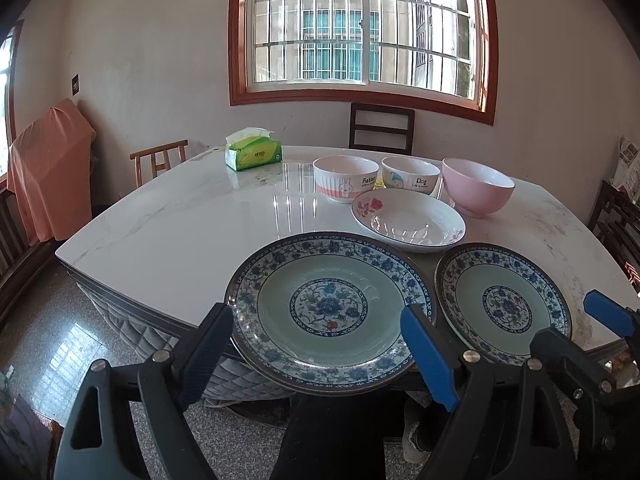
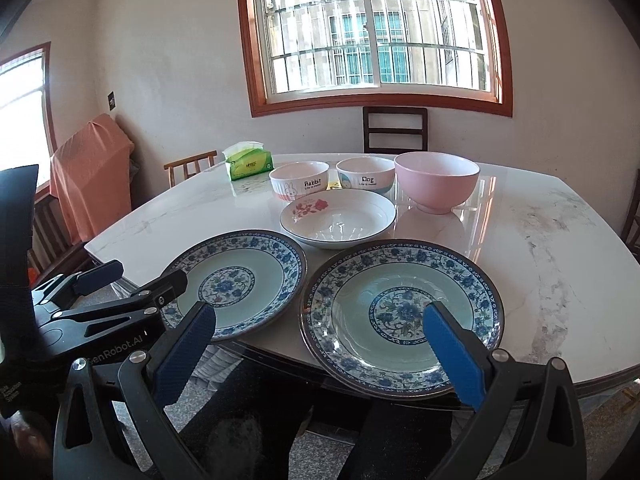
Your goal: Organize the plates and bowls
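Two blue-patterned plates lie at the table's near edge: the left plate (image 1: 328, 308) (image 2: 236, 280) and the right plate (image 1: 504, 304) (image 2: 400, 316). Behind them is a white rose plate (image 1: 408, 220) (image 2: 340, 216), then a Rabbit bowl (image 1: 346, 178) (image 2: 299, 180), a Dog bowl (image 1: 410, 176) (image 2: 365, 175) and a pink bowl (image 1: 478, 186) (image 2: 436, 180). My left gripper (image 1: 320, 344) is open, its fingers either side of the left plate's near rim. My right gripper (image 2: 320, 344) is open before the right plate; its right pad (image 2: 452, 352) overlaps that plate.
A green tissue pack (image 1: 254, 154) (image 2: 249, 164) stands at the back left of the white marble table (image 1: 180, 216). Chairs (image 1: 382, 128) surround the table. An orange-covered object (image 1: 48, 172) stands by the left wall. The table's near edge is just under both grippers.
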`<action>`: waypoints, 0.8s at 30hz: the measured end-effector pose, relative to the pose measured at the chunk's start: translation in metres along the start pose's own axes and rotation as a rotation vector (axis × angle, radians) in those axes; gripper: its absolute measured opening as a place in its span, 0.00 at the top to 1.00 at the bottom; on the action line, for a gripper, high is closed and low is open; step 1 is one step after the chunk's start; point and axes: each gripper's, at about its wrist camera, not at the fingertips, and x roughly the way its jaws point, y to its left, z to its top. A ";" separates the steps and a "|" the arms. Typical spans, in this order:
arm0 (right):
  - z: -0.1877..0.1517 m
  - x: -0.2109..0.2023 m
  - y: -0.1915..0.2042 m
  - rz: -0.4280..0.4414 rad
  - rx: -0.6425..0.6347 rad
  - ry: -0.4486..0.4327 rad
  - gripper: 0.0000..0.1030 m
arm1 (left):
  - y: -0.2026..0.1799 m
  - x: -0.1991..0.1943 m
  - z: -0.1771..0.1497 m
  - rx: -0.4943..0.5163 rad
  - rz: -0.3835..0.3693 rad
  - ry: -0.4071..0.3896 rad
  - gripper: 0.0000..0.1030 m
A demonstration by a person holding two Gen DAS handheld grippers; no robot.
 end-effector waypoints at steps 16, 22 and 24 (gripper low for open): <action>0.003 0.015 -0.001 0.249 0.097 0.095 0.36 | 0.014 0.011 -0.001 -0.014 0.005 0.061 0.15; 0.005 0.028 -0.006 0.337 0.135 0.167 0.56 | 0.029 0.010 0.005 -0.019 0.020 0.089 0.15; 0.006 0.032 -0.004 0.342 0.116 0.184 0.59 | 0.032 0.010 0.006 -0.016 0.033 0.091 0.15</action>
